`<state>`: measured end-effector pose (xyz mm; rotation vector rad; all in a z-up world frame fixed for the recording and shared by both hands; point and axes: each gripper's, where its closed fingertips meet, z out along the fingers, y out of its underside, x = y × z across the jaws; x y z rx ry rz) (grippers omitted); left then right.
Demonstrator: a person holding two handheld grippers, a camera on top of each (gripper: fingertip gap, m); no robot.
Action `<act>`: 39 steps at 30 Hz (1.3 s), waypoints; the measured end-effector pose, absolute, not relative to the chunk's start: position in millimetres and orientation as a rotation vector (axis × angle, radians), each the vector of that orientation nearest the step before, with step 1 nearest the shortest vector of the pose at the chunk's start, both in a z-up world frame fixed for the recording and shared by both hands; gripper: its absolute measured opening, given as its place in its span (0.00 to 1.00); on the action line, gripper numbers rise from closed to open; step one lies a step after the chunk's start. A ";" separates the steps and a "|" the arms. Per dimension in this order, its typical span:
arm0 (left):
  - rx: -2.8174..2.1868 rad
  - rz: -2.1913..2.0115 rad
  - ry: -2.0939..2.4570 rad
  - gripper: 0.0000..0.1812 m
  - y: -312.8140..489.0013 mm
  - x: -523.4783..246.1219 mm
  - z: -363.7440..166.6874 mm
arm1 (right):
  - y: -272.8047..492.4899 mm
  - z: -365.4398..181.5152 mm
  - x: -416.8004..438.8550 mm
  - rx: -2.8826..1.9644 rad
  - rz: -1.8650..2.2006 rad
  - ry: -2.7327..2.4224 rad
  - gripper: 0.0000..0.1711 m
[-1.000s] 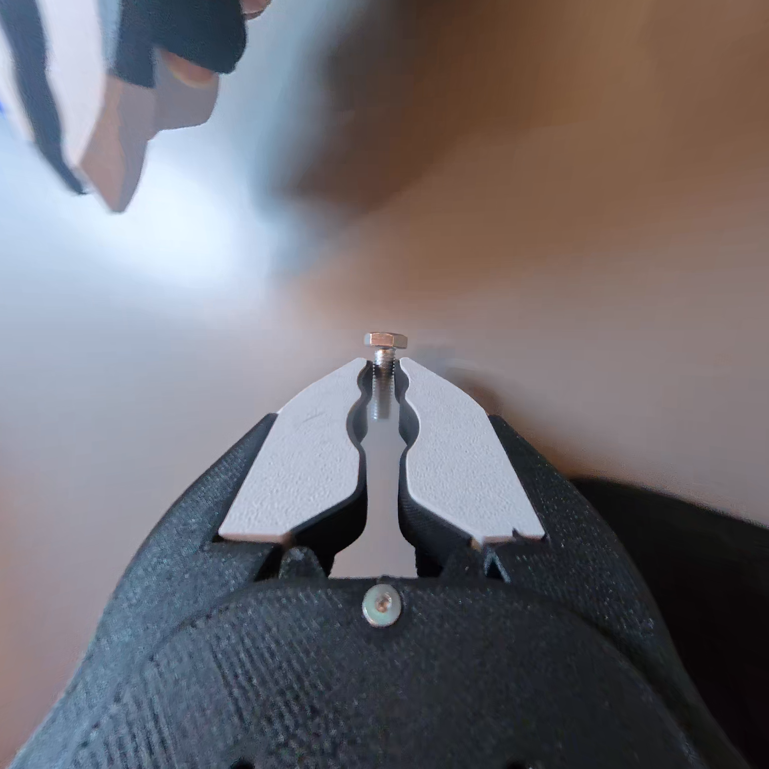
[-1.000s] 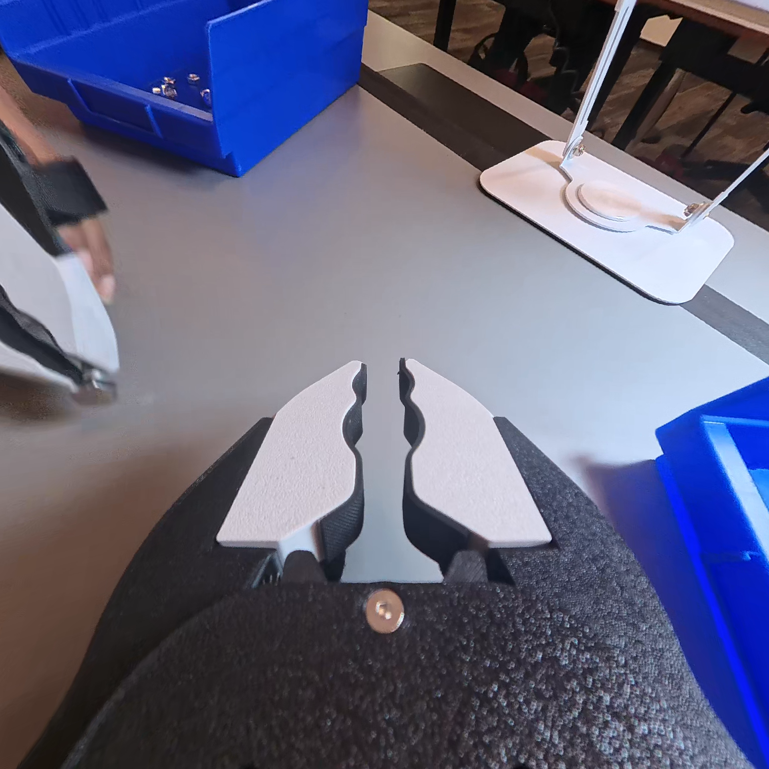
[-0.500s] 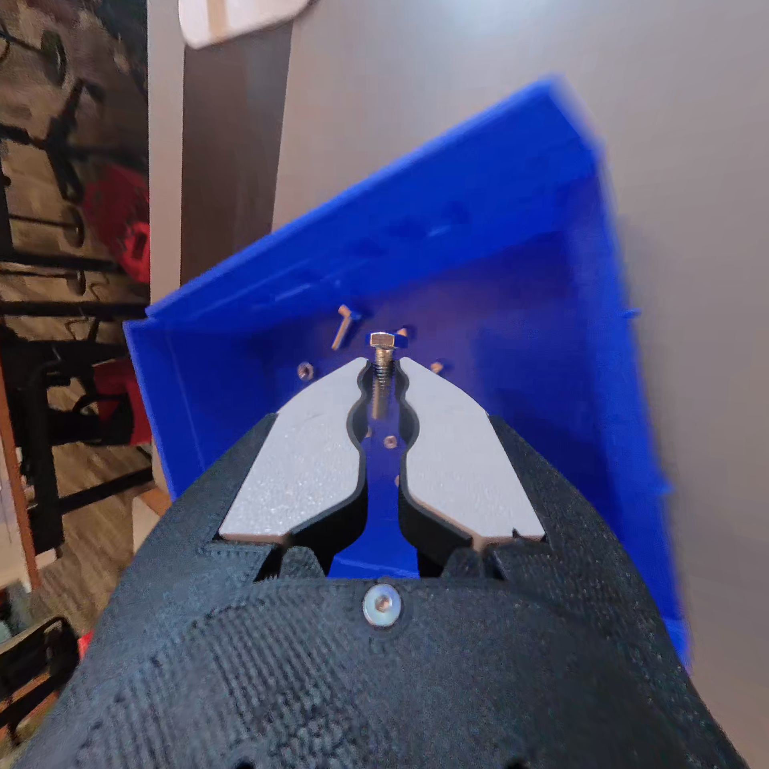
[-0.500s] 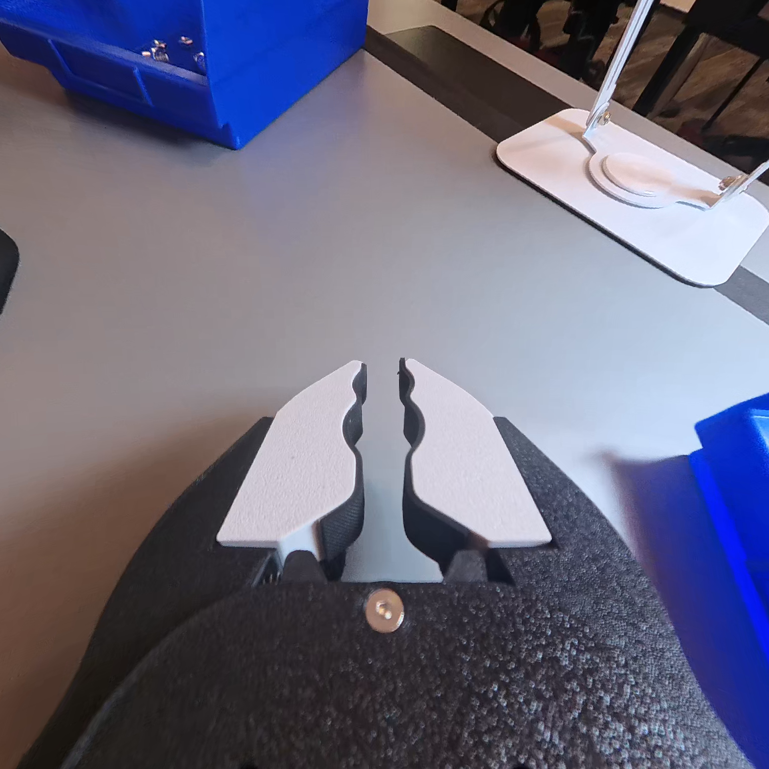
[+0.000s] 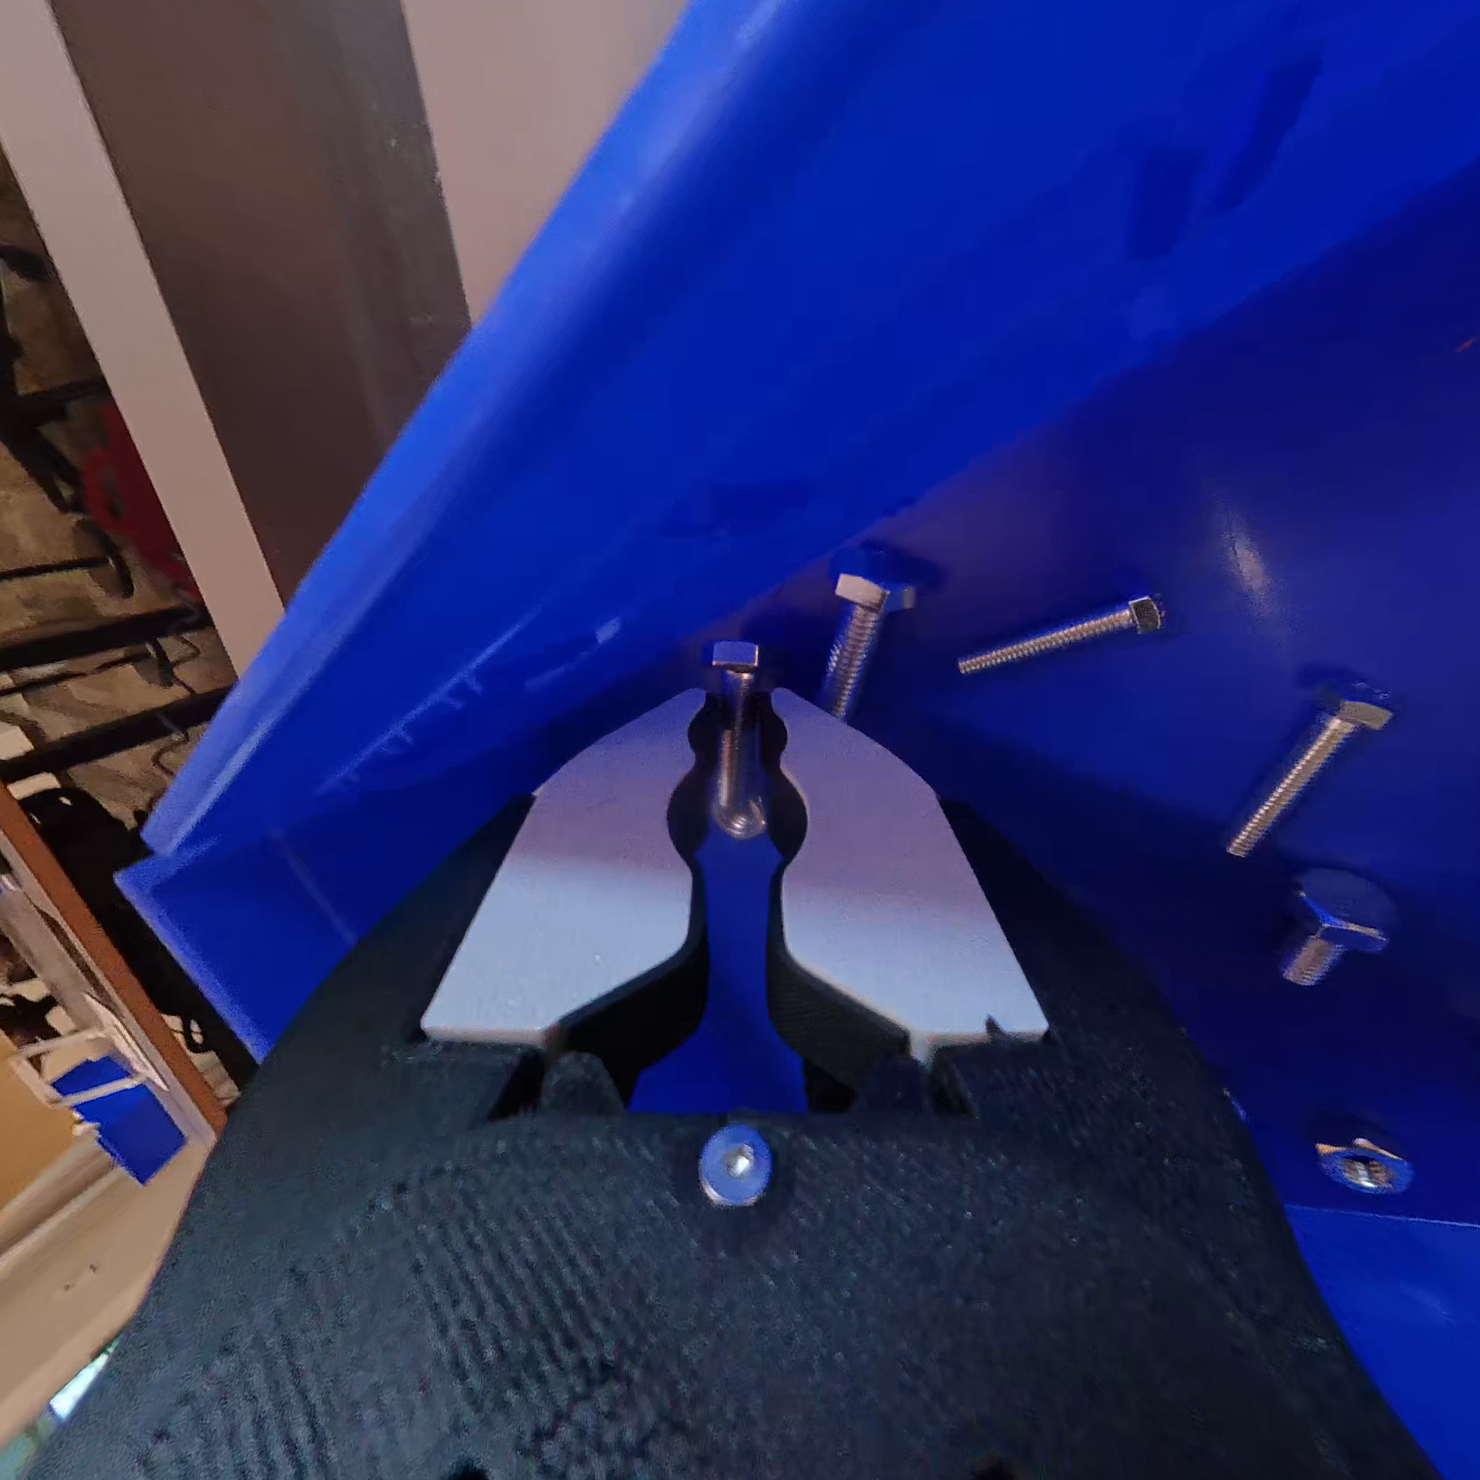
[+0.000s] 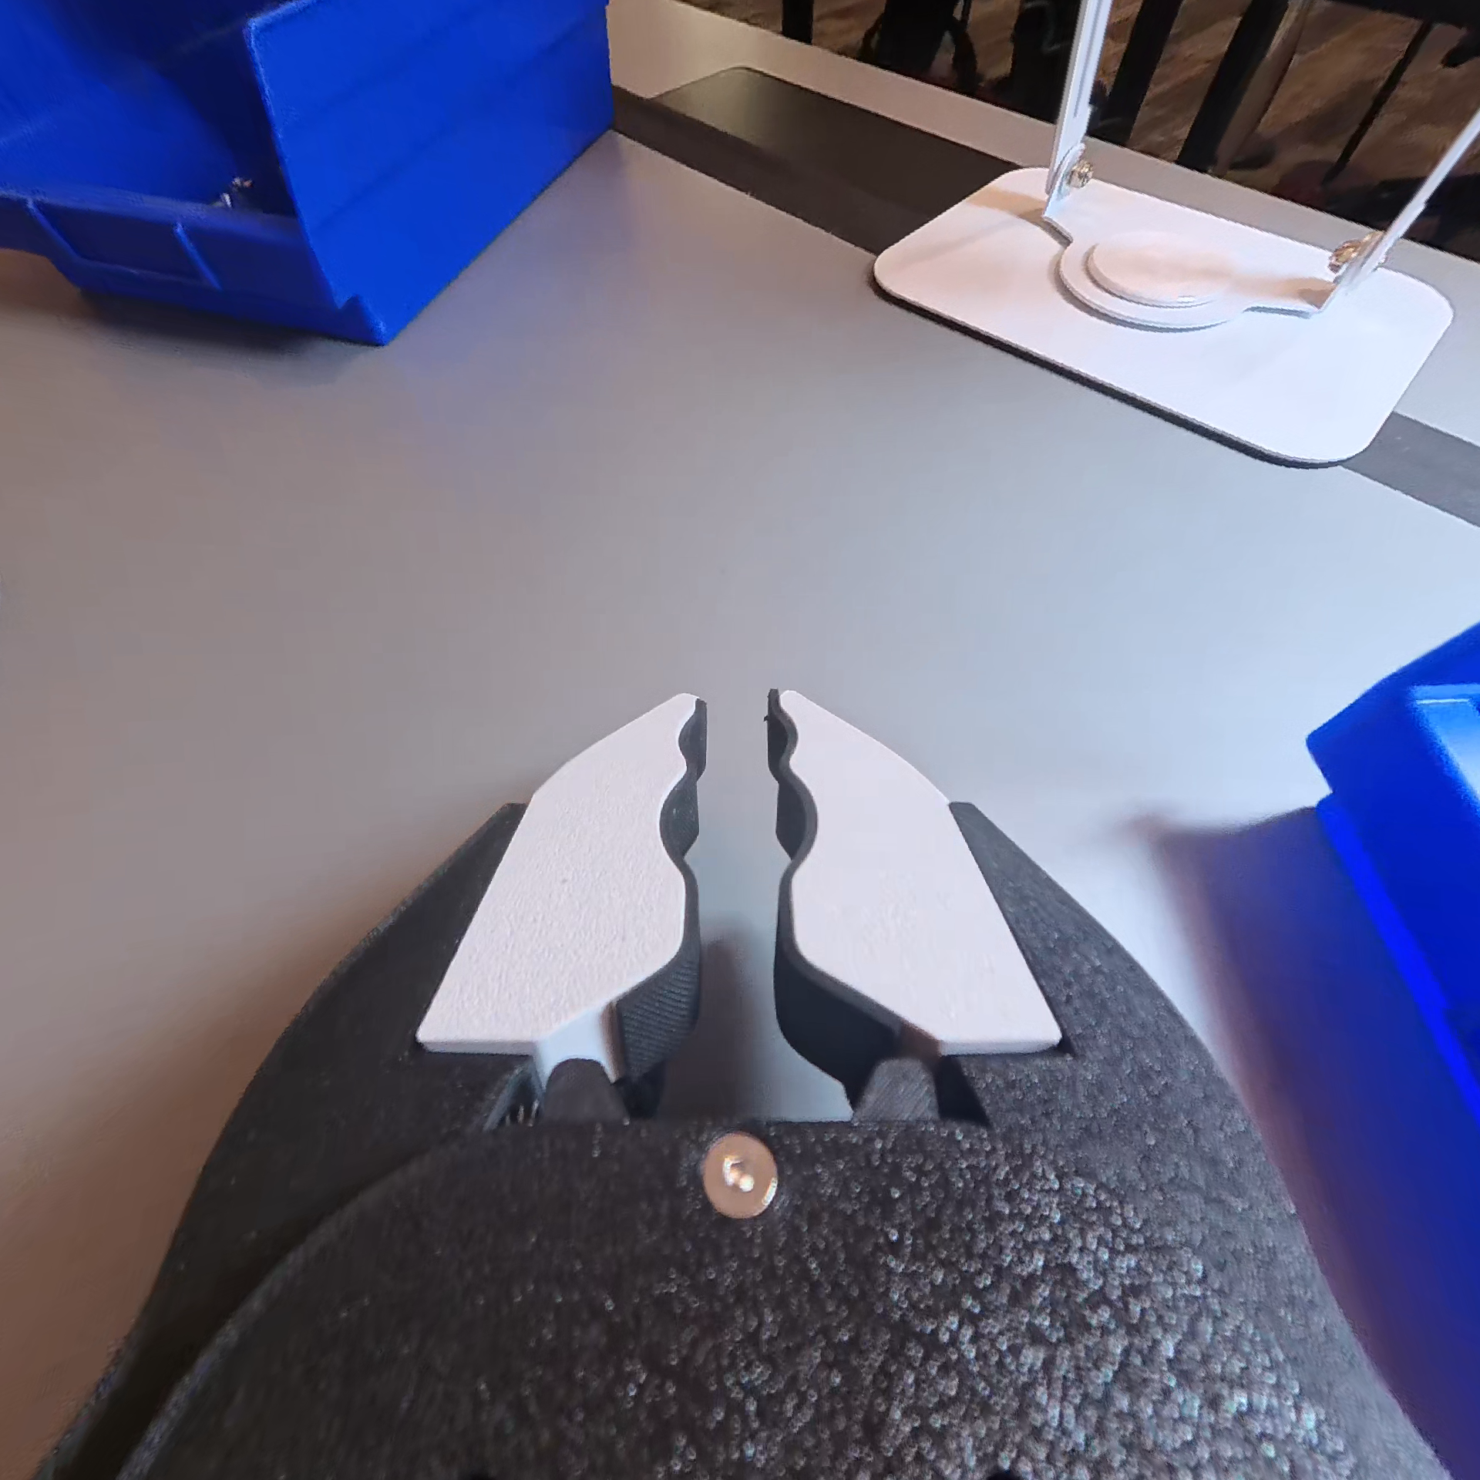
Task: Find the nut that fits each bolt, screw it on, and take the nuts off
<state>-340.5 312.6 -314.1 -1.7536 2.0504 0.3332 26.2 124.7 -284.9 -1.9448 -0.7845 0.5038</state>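
Moved: left gripper [image 5: 738, 705] now deep inside blue bin [image 5: 801, 336], near its back wall.
Grip: clenched on bolt [image 5: 733, 745] shank, head forward.
Handling: light, stiff, slippery steel; hold threads.
Right gripper [image 6: 735, 705]: slightly parted, empty, above table [image 6: 561, 561].

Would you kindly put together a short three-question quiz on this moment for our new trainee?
1. True or false: the left gripper holds a small bolt.
2. What lies under the right gripper? A) grey table B) blue bin C) white stand base
3. What kind of container is the left gripper inside?

Key: 1 true. 2 A, the grey table. 3 the blue bin, where loose bolts lie.
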 end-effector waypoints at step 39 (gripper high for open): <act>-1.944 -0.201 0.054 0.00 69.4 -315.7 -260.0 | 98.9 -248.9 43.1 -1.913 0.417 -0.569 0.02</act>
